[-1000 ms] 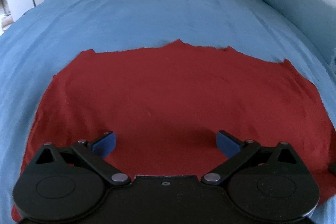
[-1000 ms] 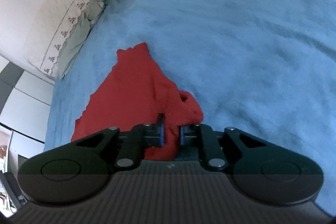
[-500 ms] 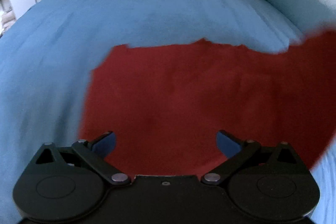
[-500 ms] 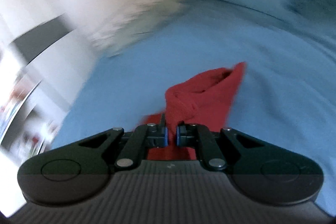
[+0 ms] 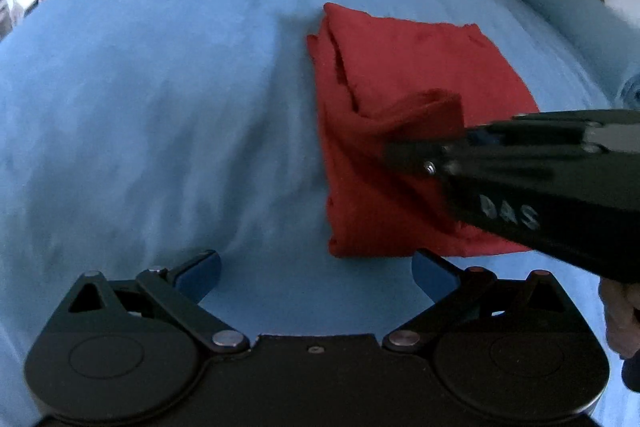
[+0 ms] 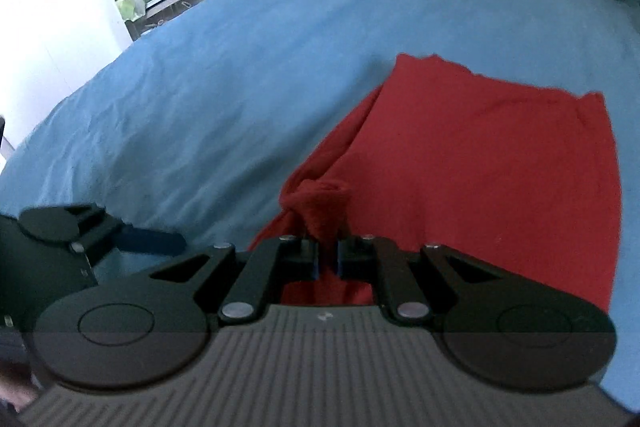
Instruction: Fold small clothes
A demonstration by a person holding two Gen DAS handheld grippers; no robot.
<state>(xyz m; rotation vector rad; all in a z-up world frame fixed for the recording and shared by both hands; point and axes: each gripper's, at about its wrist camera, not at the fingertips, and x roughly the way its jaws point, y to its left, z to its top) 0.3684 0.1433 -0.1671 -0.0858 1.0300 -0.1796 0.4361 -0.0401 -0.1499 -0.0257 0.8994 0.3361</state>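
From my left wrist view, the left gripper (image 5: 316, 273) stands wide open and empty over the blue bedspread (image 5: 160, 107) — the folded red garment (image 5: 400, 99) lies ahead, right of its fingers. From the right wrist view, the right gripper (image 6: 328, 259) — jaws just easing apart — has a bunched red fold between its narrowly parted fingers.

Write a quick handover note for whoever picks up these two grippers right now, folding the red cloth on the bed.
Right hand-held gripper: a bunched edge of the red cloth sits between its jaws, which have just been opening.
Left hand-held gripper: open, empty, over the blue bedspread beside the cloth.
Done: cloth lies folded over.
Left: let go, flatten the bunched corner, probably fold again.
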